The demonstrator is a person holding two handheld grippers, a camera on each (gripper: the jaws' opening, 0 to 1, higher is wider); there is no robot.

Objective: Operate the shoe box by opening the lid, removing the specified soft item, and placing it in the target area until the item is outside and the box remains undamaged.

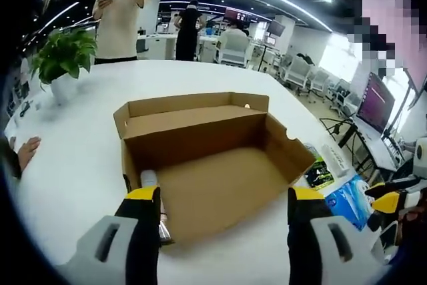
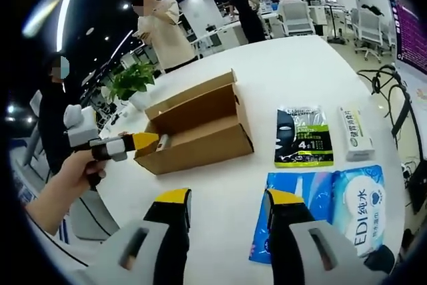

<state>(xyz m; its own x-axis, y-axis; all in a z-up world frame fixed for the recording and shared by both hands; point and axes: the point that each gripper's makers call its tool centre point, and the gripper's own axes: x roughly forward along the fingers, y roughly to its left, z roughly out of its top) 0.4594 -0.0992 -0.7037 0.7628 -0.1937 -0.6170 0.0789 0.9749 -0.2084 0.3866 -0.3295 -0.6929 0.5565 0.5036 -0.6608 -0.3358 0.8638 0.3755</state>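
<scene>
Both grippers have their yellow-tipped jaws spread apart with nothing between them. From the left gripper view, the left gripper (image 1: 223, 198) sits at the near open end of the cardboard shoe box (image 1: 207, 158), its left jaw by the box's near left corner, where a small silvery object (image 1: 150, 181) stands against the wall; what it is cannot be told. The box lies open on the white table (image 1: 73, 165), its long axis running away from this gripper, and its lid (image 1: 193, 108) is folded back at the far end. The brown floor of the box looks bare.

From the right gripper view, the right gripper (image 2: 223, 208) hovers over the table with the blue wet-wipes pack (image 2: 333, 211) just beside its right jaw; the pack reads "EDI" and "纯水". Beyond it lie a black-and-green face-mask pack (image 2: 303, 137) marked "4+1" and a small white packet (image 2: 355, 133) with print too small to read. To the left, a hand (image 2: 77, 171) holds the left gripper at the box's end.

Farther off stand a potted plant (image 1: 63, 58), people (image 1: 120, 11) and office chairs (image 1: 233, 48).
</scene>
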